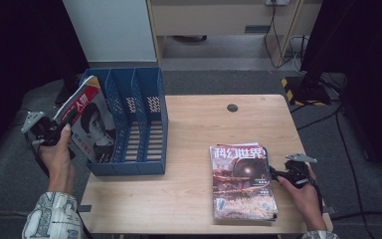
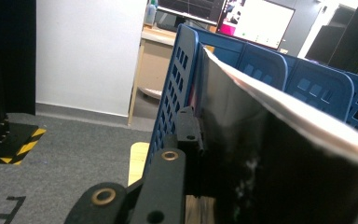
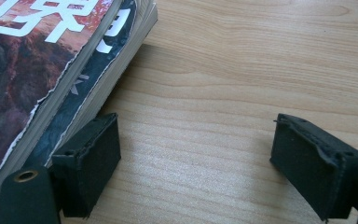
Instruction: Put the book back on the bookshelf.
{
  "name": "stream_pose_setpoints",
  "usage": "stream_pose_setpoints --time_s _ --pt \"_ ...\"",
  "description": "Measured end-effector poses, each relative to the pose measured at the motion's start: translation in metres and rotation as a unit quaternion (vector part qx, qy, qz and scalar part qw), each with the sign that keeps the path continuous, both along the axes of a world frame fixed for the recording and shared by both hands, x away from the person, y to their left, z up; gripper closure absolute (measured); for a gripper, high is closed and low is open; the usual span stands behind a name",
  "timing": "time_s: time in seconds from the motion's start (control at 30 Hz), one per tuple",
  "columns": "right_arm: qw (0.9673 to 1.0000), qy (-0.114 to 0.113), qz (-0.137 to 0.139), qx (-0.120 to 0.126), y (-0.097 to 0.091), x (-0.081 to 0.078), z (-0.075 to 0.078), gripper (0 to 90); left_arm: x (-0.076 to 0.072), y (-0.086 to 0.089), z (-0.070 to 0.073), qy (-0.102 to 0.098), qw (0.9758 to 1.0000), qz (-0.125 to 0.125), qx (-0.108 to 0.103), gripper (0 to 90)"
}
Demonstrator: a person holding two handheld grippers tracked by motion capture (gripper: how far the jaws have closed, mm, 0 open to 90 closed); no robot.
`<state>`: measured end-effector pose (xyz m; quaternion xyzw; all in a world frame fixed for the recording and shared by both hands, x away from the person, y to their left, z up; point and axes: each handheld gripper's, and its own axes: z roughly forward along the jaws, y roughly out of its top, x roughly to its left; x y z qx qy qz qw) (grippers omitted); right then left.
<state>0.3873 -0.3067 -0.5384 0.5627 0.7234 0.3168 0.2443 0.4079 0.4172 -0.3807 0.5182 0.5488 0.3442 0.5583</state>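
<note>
A magazine (image 1: 92, 124) with a face on its red and dark cover leans tilted in the leftmost slot of the blue file rack (image 1: 149, 124). My left gripper (image 1: 68, 121) is shut on its left edge, off the table's left side. In the left gripper view, the fingers (image 2: 187, 133) pinch the magazine (image 2: 279, 163) against the rack's wall (image 2: 175, 84). A stack of magazines (image 1: 242, 181) lies flat at the front right. My right gripper (image 1: 274, 174) is open beside its right edge. In the right gripper view, the right gripper (image 3: 203, 161) rests low over bare wood, one finger by the stack (image 3: 42, 70).
The wooden table (image 1: 194, 129) has a round cable hole (image 1: 232, 107) at the back. The rack's two right slots hold nothing. A white cabinet (image 1: 112, 30) and cables on the grey floor lie behind the table. Yellow-black tape (image 1: 291, 89) marks the floor at the right.
</note>
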Motion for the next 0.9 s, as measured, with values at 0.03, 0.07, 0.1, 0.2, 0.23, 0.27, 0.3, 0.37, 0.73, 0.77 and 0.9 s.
stream_pose_setpoints --time_s 0.03,0.07,0.1,0.2,0.23,0.27,0.3,0.37,0.73,0.77,0.9 --pt "1.0000 0.000 0.000 0.000 0.000 0.000 0.000 15.7 0.000 0.000 0.000 0.002 1.0000 0.001 0.001 84.7" --pt "1.0000 0.000 0.000 0.000 0.000 0.000 0.000 15.7 0.000 0.000 0.001 0.005 1.0000 0.002 0.003 84.7" --pt "1.0000 0.000 0.000 0.000 0.000 0.000 0.000 15.7 0.000 0.000 0.002 0.010 0.9999 0.001 0.003 84.6" --pt "1.0000 0.000 0.000 0.000 0.000 0.000 0.000 15.7 0.001 -0.002 0.006 0.025 0.9996 0.001 0.013 84.0" --pt "1.0000 0.000 0.000 0.000 0.000 0.000 0.000 15.7 0.001 -0.002 0.007 0.030 0.9994 -0.001 0.016 83.9" --pt "1.0000 0.000 0.001 0.000 0.000 0.000 0.000 15.7 0.001 -0.002 0.008 0.033 0.9993 -0.001 0.019 83.7" --pt "1.0000 0.000 0.001 0.000 0.000 0.000 0.000 15.7 0.001 -0.003 0.011 0.038 0.9991 -0.001 0.021 83.4" --pt "1.0000 0.000 0.000 0.000 0.000 0.000 0.000 15.7 0.001 -0.003 0.012 0.037 0.9991 -0.001 0.021 82.3" --pt "1.0000 0.000 0.000 0.000 0.000 0.000 0.000 15.7 0.007 -0.007 0.032 0.087 0.9949 0.006 0.051 76.9" --pt "1.0000 0.000 0.000 0.000 0.000 0.000 0.000 15.7 0.008 -0.008 0.033 0.094 0.9942 0.004 0.053 76.8" --pt "1.0000 0.001 0.000 0.001 0.000 0.000 0.000 15.7 0.013 -0.009 0.038 0.119 0.9914 0.002 0.054 77.7"
